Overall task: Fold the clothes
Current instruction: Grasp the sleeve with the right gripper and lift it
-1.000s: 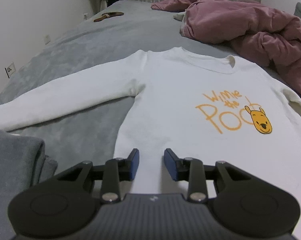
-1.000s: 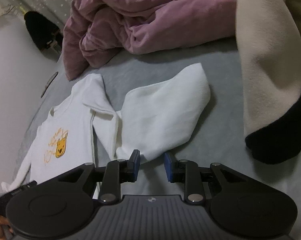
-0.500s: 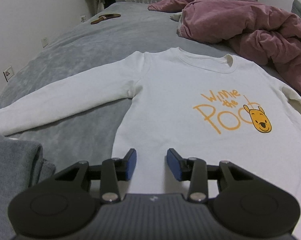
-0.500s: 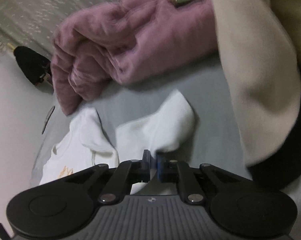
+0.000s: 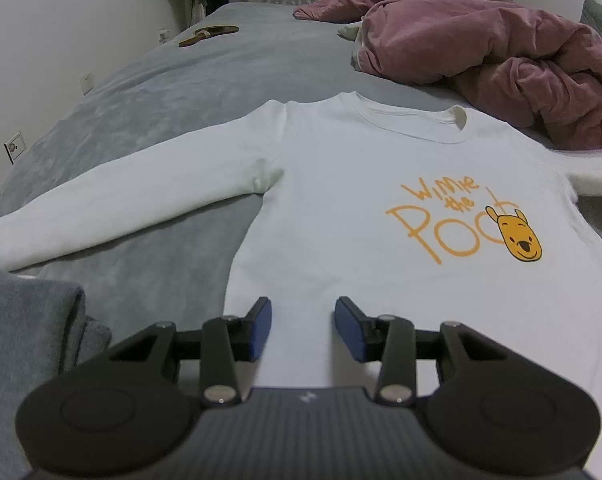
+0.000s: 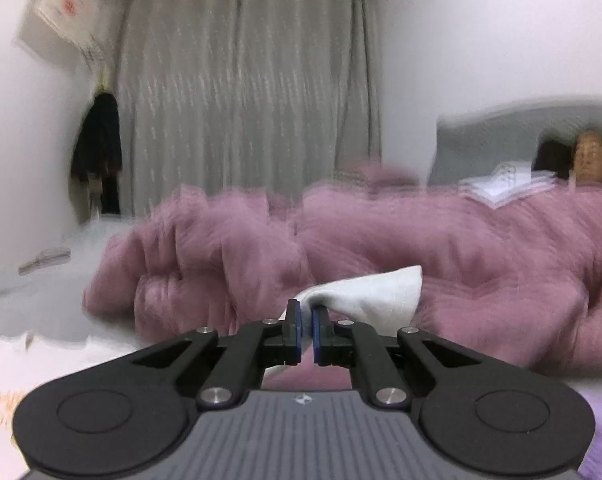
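Observation:
A white sweatshirt (image 5: 381,184) with an orange bear print lies face up on the grey bed (image 5: 173,96). One sleeve (image 5: 113,208) stretches out flat to the left. My left gripper (image 5: 303,322) hovers over the shirt's lower edge, its blue pads apart with nothing between them. In the right wrist view my right gripper (image 6: 305,320) is shut on the cuff of the other white sleeve (image 6: 373,296), lifted off the bed in front of the pink quilt. That raised sleeve (image 5: 593,172) shows blurred at the right edge of the left wrist view.
A crumpled pink quilt (image 5: 481,48) lies beyond the shirt. A grey folded garment (image 5: 25,320) sits at the near left. A slipper (image 5: 209,34) lies far back on the bed. A person (image 6: 589,160) lies under the quilt by the grey headboard (image 6: 501,140). Curtains (image 6: 245,100) hang behind.
My right gripper closed on the sleeve's cuff, rose and tilted up to look level across the room. My left gripper's pads spread slightly; it stayed in place.

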Action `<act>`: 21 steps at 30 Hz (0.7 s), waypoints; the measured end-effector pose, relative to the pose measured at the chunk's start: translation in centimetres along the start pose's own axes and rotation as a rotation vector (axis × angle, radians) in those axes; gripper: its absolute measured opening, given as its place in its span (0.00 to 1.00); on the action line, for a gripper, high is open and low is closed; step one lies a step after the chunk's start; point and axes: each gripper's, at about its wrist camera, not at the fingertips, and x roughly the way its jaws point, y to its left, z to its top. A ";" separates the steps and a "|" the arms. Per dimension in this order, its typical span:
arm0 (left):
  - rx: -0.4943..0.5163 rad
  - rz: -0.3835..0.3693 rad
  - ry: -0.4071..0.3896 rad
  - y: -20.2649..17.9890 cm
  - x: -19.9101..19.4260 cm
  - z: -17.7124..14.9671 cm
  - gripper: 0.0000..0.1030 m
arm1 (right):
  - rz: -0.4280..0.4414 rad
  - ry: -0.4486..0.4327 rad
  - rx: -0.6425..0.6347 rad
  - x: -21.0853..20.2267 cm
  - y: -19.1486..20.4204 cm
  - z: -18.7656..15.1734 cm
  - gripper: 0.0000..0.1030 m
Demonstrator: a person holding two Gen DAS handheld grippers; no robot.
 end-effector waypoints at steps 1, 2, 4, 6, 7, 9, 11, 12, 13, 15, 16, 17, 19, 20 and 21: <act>0.002 0.000 0.000 0.0 0.0 0.0 0.37 | -0.002 -0.052 -0.019 -0.3 0.1 0.5 0.08; 0.007 0.002 -0.001 -0.1 0.1 -0.1 0.37 | -0.014 -0.064 -0.044 -0.2 0.3 0.4 0.08; 0.022 0.008 -0.004 -0.3 0.1 -0.2 0.38 | -0.047 0.044 -0.076 1.5 0.5 -0.5 0.08; 0.034 0.013 -0.006 -0.5 0.1 -0.2 0.38 | -0.070 0.193 -0.072 3.7 0.2 -2.0 0.08; 0.036 0.013 -0.006 -0.6 0.1 -0.3 0.39 | -0.074 0.273 -0.049 4.7 -0.2 -2.8 0.08; 0.035 0.011 -0.004 -0.6 0.0 -0.2 0.39 | -0.071 0.369 0.003 6.1 -1.1 -3.8 0.08; 0.034 0.009 -0.003 -0.5 0.0 -0.2 0.39 | -0.073 0.372 0.008 6.3 -1.4 -3.9 0.08; 0.036 0.009 -0.003 -0.5 0.0 -0.2 0.39 | -0.076 0.368 0.010 6.3 -1.5 -3.9 0.08; 0.038 0.009 -0.003 -0.5 0.0 -0.3 0.39 | -0.086 0.346 0.010 6.1 -1.5 -3.7 0.08; 0.039 0.004 -0.002 -0.5 -0.1 -0.3 0.39 | -0.107 0.293 0.011 5.5 -1.5 -3.1 0.08; 0.037 -0.001 -0.001 -0.4 -0.1 -0.3 0.39 | -0.117 0.228 0.015 4.8 -1.5 -2.5 0.08; 0.035 -0.006 0.001 -0.3 -0.2 -0.4 0.40 | -0.121 0.164 0.009 4.0 -1.4 -2.0 0.08; 0.036 -0.013 0.002 -0.2 -0.2 -0.4 0.40 | -0.131 0.066 -0.037 2.8 -0.8 -1.1 0.08; 0.039 -0.015 0.002 -0.2 -0.2 -0.4 0.41 | -0.146 0.075 -0.061 3.2 -0.4 -1.2 0.08; 0.045 -0.015 0.002 -0.3 -0.2 -0.5 0.42 | -0.160 0.094 -0.081 3.6 -0.1 -1.5 0.08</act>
